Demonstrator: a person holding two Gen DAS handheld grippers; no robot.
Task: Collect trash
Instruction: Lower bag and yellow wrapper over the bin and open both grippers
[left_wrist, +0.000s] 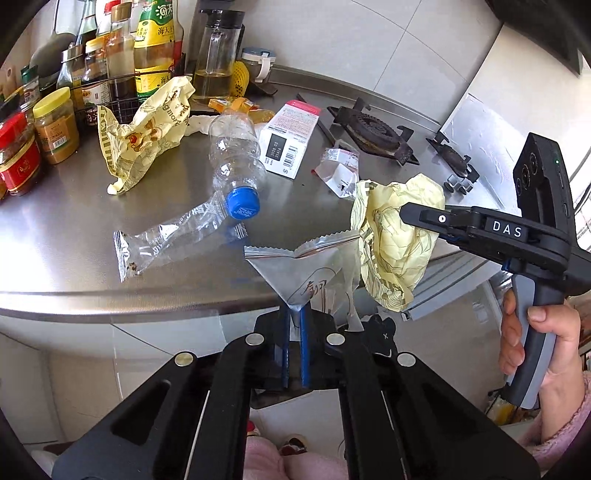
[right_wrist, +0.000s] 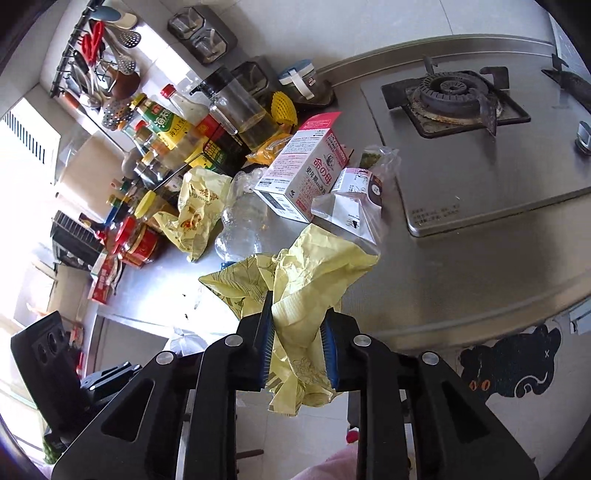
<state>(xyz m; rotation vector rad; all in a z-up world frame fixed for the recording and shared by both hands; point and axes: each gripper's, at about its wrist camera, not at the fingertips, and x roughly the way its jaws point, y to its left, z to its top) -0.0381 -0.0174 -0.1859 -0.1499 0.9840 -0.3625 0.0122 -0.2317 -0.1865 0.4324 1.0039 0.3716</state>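
Note:
My left gripper (left_wrist: 294, 332) is shut on a silvery foil packet (left_wrist: 310, 273), held off the counter's front edge. My right gripper (right_wrist: 297, 343) is shut on a crumpled yellow paper wrapper (right_wrist: 295, 280); it also shows in the left wrist view (left_wrist: 399, 240), to the right of the foil packet. On the steel counter (left_wrist: 55, 240) lie a clear plastic bottle with a blue cap (left_wrist: 236, 155), a clear plastic wrapper (left_wrist: 162, 240), a second yellow wrapper (left_wrist: 147, 125), a white and pink box (left_wrist: 288, 140) and a small clear packet (left_wrist: 340, 170).
Sauce bottles and jars (left_wrist: 110, 74) crowd the counter's back left. A gas hob with burners (right_wrist: 454, 96) lies to the right. A utensil rack (right_wrist: 99, 55) hangs on the wall. A cabinet front with a black cat sticker (right_wrist: 513, 365) is below the counter.

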